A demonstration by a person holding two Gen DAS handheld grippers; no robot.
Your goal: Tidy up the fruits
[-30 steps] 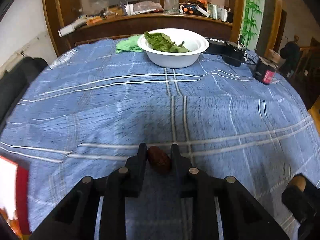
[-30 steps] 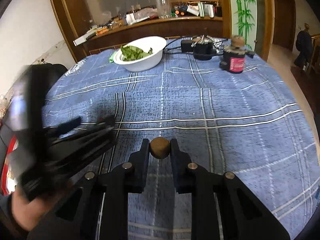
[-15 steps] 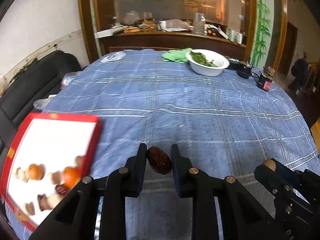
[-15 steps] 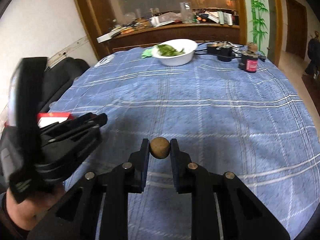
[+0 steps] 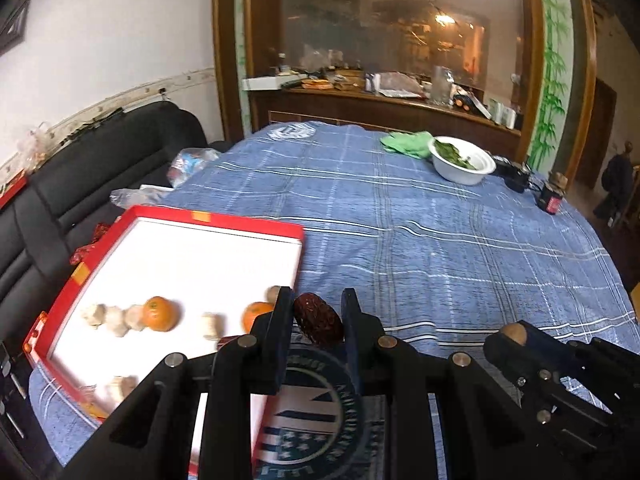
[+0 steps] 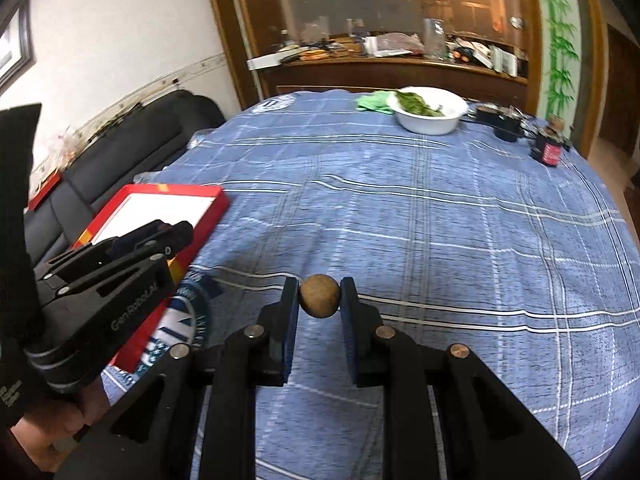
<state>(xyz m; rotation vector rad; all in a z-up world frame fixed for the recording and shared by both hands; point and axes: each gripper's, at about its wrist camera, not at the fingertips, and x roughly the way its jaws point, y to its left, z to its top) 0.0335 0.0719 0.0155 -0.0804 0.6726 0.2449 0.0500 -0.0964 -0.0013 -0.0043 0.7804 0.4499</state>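
Note:
My left gripper is shut on a dark red wrinkled date, held just off the right edge of a red-rimmed white tray. The tray holds two oranges and several pale round fruits. My right gripper is shut on a small tan round fruit above the blue checked tablecloth. In the left wrist view the right gripper shows at lower right with that tan fruit. In the right wrist view the left gripper reaches over the tray at left, held by a hand.
A white bowl of green leaves and a green cloth sit at the table's far side, with black devices and a small dark jar beside them. A black sofa runs along the left. A wooden sideboard stands behind.
Both grippers have swung left across the table, each keeping its fruit. The red tray has come into full view under and left of the left gripper.

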